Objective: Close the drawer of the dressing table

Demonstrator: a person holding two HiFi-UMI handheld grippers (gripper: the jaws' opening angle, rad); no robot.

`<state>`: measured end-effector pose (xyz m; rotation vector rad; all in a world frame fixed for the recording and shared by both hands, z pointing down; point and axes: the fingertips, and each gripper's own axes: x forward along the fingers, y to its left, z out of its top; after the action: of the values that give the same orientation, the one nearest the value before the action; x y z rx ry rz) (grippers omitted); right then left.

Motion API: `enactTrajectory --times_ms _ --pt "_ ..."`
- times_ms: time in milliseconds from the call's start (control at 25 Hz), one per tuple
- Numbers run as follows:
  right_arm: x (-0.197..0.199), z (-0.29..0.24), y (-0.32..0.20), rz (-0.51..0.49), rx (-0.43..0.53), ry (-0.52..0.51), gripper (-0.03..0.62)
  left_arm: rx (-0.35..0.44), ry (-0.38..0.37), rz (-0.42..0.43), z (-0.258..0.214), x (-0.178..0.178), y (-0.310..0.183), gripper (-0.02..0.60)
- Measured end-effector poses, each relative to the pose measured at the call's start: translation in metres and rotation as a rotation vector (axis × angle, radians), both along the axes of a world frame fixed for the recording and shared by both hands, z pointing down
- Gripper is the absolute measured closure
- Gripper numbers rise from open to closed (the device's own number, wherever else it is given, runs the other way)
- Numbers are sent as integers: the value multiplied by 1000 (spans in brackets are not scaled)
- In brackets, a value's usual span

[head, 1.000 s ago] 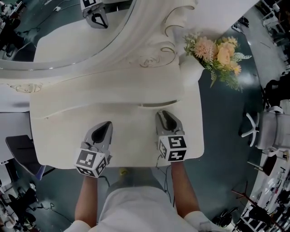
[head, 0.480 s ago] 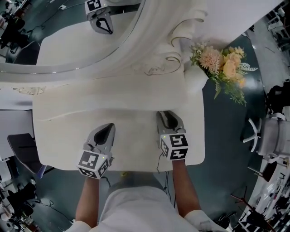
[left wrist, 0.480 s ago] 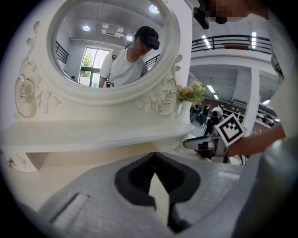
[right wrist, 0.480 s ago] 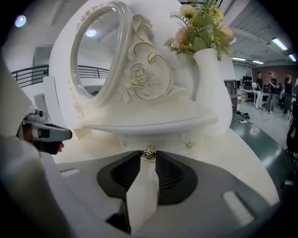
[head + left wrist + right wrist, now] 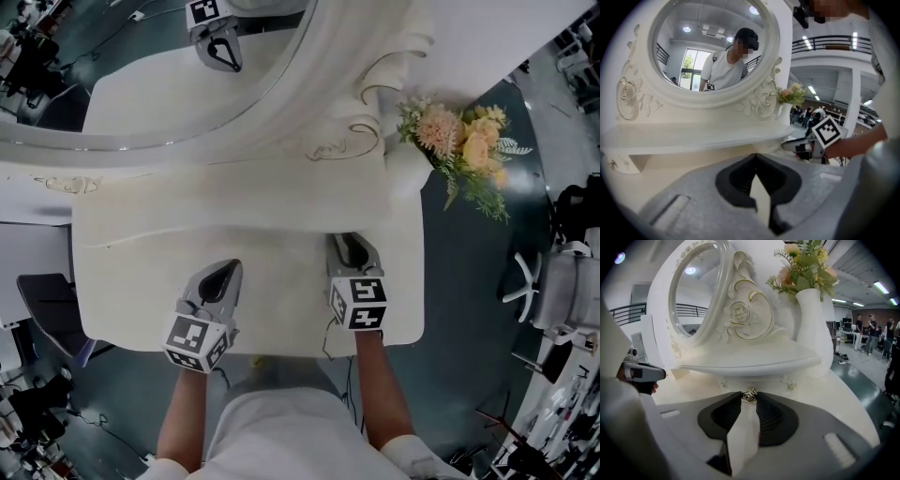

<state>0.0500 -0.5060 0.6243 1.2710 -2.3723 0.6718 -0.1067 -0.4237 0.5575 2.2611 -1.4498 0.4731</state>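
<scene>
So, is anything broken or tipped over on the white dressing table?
Nothing stands out. The white vase of peach flowers stands upright on the white dressing table, nothing is spilled, and the right hand-held gripper pinches the small metal drawer knob.

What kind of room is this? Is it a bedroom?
Probably a big hall or lab, not a bedroom: the dressing table stands near a balcony railing, with an office chair nearby.

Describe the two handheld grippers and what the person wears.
The left gripper and right gripper are grey tapered shells with dark ribbed inner faces; each carries a white cube with black square markers. The person wears a white short-sleeved shirt.
</scene>
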Motion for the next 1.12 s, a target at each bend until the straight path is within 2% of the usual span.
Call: enactTrajectory --times_ms 440,880,1120 --pt "18 -12 39 63 -3 0 507 23 6 -12 -16 -8 41 583" --pt "13 -73 111 77 80 -5 508 160 27 -31 -74 -23 95 583" --pt "8 -60 118 89 136 5 550 214 49 -44 -54 -37 99 583"
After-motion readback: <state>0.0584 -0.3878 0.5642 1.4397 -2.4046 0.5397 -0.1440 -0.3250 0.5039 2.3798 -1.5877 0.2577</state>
